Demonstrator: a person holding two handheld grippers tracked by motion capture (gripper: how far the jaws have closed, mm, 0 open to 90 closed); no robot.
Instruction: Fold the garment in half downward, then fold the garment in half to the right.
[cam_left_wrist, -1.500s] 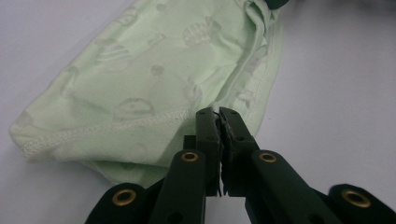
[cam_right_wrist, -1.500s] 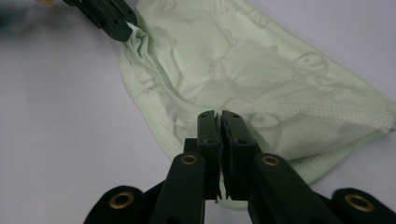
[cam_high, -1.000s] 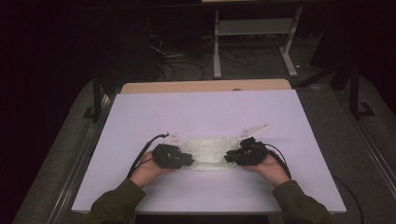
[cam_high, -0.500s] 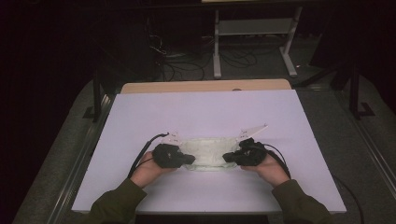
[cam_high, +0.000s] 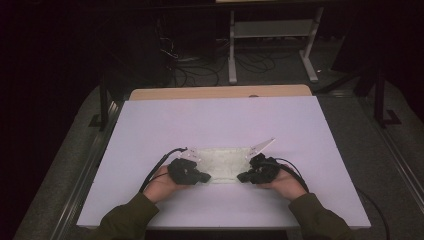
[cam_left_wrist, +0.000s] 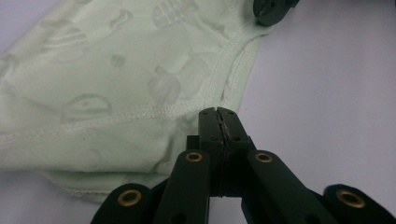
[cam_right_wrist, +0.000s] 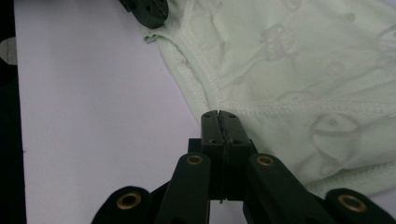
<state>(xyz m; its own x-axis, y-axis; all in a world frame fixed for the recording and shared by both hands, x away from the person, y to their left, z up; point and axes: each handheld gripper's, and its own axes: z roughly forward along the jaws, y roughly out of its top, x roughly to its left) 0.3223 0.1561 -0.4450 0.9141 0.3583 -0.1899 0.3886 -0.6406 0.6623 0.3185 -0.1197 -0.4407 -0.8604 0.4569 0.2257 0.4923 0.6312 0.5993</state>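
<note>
The garment (cam_left_wrist: 116, 70) is pale mint green, printed all over with faint, whitish striped balls and small shapes. It lies on a white table (cam_high: 215, 120). Both grippers are black with brass-coloured rivets

A pale green garment (cam_left_wrist: 116, 79) of soft knitted cloth is seen, matt, with a faint printed pattern and raised stitched seams along its hems. The table top (cam_high: 220, 125) is covered by a smooth, matt white sheet, and a strip of bare light wood is shown at its far edge. The left gripper (cam_left_wrist: 218, 112) and right gripper (cam_right_wrist: 218, 113) are made of matt black plastic, set with glossy brass-coloured metal rivets.
</note>
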